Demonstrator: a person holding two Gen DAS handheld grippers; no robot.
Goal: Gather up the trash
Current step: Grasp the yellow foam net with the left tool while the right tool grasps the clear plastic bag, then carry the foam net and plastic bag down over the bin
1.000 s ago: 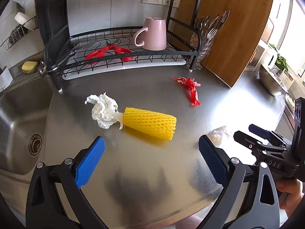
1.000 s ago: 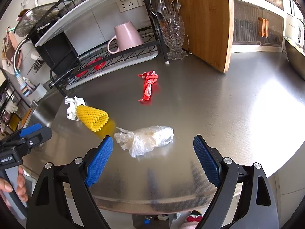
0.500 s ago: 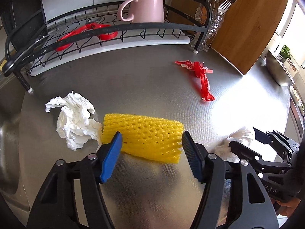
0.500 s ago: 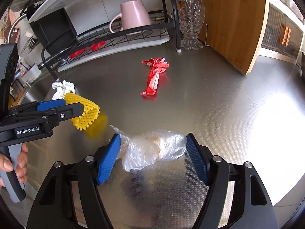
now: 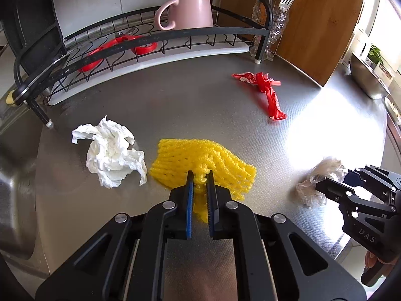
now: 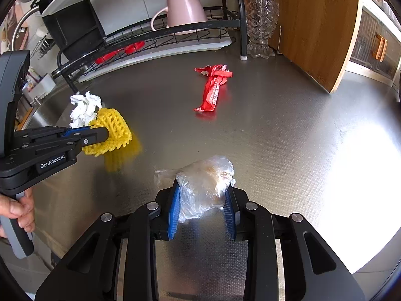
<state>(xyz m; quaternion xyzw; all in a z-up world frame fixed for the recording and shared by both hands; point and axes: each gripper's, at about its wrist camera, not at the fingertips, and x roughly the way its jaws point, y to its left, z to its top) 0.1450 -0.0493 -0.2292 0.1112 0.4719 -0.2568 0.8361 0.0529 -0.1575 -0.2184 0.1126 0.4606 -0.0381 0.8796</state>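
My left gripper [image 5: 200, 176] is shut on the yellow foam net [image 5: 213, 160], pinching its near edge just above the steel counter; it shows in the right wrist view [image 6: 112, 128] too. A crumpled white tissue [image 5: 110, 150] lies touching the net's left side. My right gripper [image 6: 203, 190] is shut on the clear plastic bag [image 6: 208, 183], also seen in the left wrist view [image 5: 318, 180]. A red wrapper [image 5: 265, 92] lies farther back on the counter [image 6: 288, 138].
A black dish rack [image 5: 140, 40] with a pink mug [image 5: 188, 7] and red scissors [image 5: 117, 47] stands at the back. A glass cutlery holder [image 6: 260, 20] and wooden board [image 6: 315, 25] are back right. A sink [image 5: 12, 175] is left.
Both grippers moved forward and down and closed: the left one squeezed the yellow foam net, the right one squeezed the plastic bag.
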